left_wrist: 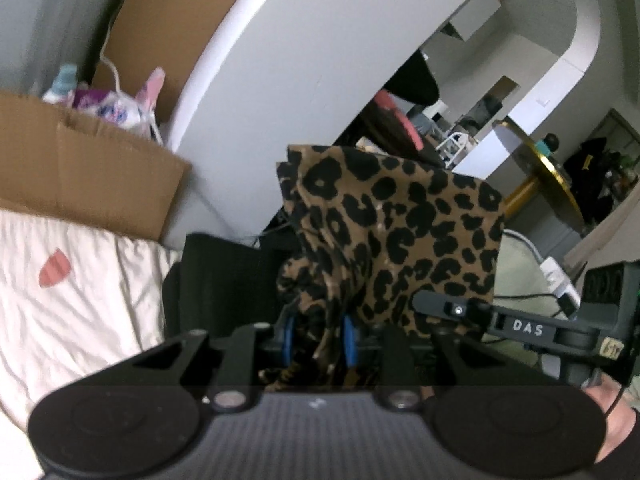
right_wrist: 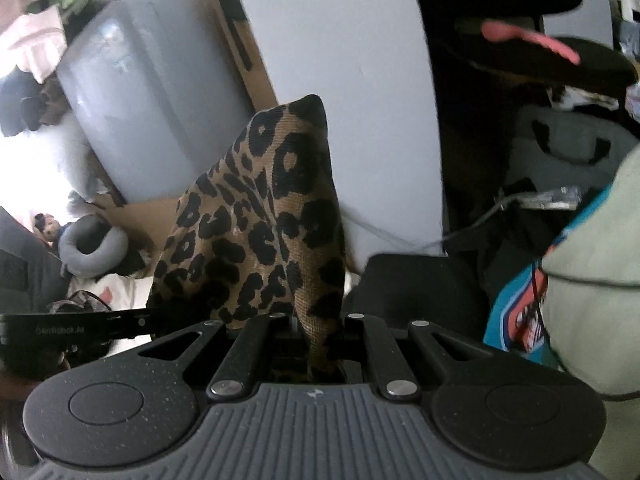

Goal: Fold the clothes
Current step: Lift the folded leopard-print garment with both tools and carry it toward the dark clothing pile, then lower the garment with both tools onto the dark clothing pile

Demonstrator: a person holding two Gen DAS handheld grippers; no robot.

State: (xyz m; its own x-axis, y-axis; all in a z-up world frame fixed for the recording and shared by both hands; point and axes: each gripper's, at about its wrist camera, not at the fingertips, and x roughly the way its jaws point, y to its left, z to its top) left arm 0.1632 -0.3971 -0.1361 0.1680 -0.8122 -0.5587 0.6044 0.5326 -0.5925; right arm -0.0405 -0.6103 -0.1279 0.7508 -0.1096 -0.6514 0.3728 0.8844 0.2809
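Left wrist view shows the brown, black-spotted leopard-print garment (left_wrist: 396, 232) bunched between the blue pads of the left gripper (left_wrist: 320, 340), which is closed on the cloth. The other tool reaches in from the right and meets the same fabric. Right wrist view shows the right gripper (right_wrist: 316, 332) pinching a peak of that garment (right_wrist: 260, 220) too. The cloth is held up in the air, above the near edge of the white quilted bedcover with pink marks (left_wrist: 72, 292), beside a brown cardboard box (left_wrist: 92, 172). By my judgement the piece is mid-handling, lifted by two points close together. Whether it is being spread or doubled over, I cannot tell.
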